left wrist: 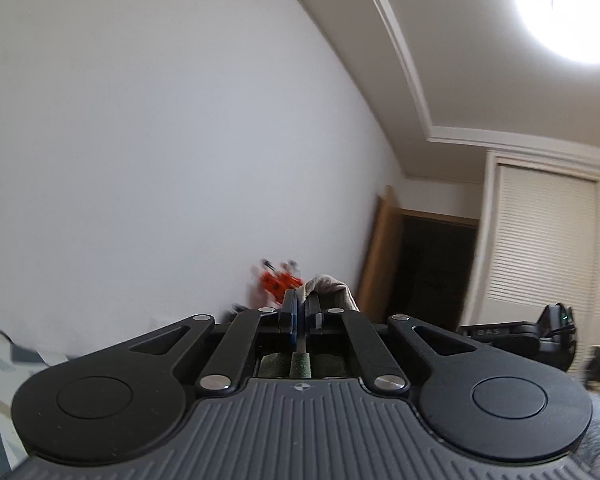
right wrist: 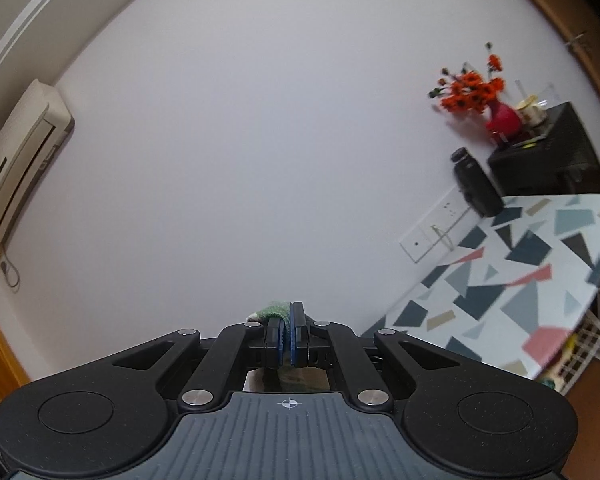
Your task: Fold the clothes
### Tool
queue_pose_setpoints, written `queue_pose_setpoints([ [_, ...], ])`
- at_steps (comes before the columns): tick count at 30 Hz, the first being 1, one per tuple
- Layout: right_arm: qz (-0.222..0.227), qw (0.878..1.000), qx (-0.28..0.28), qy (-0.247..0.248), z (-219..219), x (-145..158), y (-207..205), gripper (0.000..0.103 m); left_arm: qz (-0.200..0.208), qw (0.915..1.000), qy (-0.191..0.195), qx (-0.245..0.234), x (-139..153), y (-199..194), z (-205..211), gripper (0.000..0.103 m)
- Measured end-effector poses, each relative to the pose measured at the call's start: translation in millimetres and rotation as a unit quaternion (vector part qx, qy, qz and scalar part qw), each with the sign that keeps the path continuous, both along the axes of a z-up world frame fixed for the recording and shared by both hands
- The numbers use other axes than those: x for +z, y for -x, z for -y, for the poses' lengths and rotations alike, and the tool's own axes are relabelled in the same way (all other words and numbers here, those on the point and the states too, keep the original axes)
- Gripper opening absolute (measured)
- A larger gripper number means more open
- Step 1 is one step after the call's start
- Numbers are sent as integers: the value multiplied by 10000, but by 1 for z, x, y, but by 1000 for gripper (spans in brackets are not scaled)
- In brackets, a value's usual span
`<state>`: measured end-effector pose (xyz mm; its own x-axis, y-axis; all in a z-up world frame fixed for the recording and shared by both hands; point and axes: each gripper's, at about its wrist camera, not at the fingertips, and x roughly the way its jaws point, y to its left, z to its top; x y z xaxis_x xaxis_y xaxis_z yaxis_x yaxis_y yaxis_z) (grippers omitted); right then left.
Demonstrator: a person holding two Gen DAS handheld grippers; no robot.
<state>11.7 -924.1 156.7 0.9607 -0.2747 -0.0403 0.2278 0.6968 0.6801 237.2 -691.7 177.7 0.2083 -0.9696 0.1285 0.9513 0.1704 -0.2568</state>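
The left claw (left wrist: 300, 312) is pinched tight on a fold of cloth (left wrist: 328, 286); a grey-beige bunch of it pokes out past the fingertips and droops to the right, and more fabric, greenish in the shadow, shows in the gap behind the pads. The claw points roughly level at a bare white wall (left wrist: 160, 140). Far beyond the tips, blurred orange flowers (left wrist: 278, 280) sit low against the wall, and to the right of them stands a wooden door frame (left wrist: 380, 248) around a dark opening. A bright ceiling lamp (left wrist: 572, 8) glares at the upper right, above a closed window blind (left wrist: 540, 240).

The right claw (right wrist: 287, 328) is likewise closed on cloth: a green knit edge (right wrist: 274, 309) with a pale corner sticks out on the left of the tips, and fabric runs back between the pads. It may well be the same garment held at two corners, though neither view shows the span between. To the right lies the table (right wrist: 500, 280), covered in a pattern of grey, blue and pink shapes. At its far end stand a dark bottle (right wrist: 476, 184) and a black box (right wrist: 548, 160) carrying a red vase (right wrist: 504, 118) of orange flowers. An air conditioner (right wrist: 24, 160) hangs on the wall at the far left.
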Motion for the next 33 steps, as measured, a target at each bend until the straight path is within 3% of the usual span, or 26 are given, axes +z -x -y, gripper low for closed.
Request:
queue_pose_setpoints([
  [7,157,9923,964,761,101,63,-27,3,230,9929,470,1066,44,24,49,3],
  [13,701,9775,1390,1422,163,125,-28,3,630,9759,1012,1827,84,56,63,3],
  [21,1242,9634,1687,1671,212,179,-23,3,1051,9499,1576,2486,126,88,76,3],
  [25,1296,9594,1810,1734,224,187,-31,3,1221,9415,1535,2739,139,93,100,4],
  [33,782,9692,1833,1446,258,165,-87,3,1123,9468,968,2857,118,43,157,4],
])
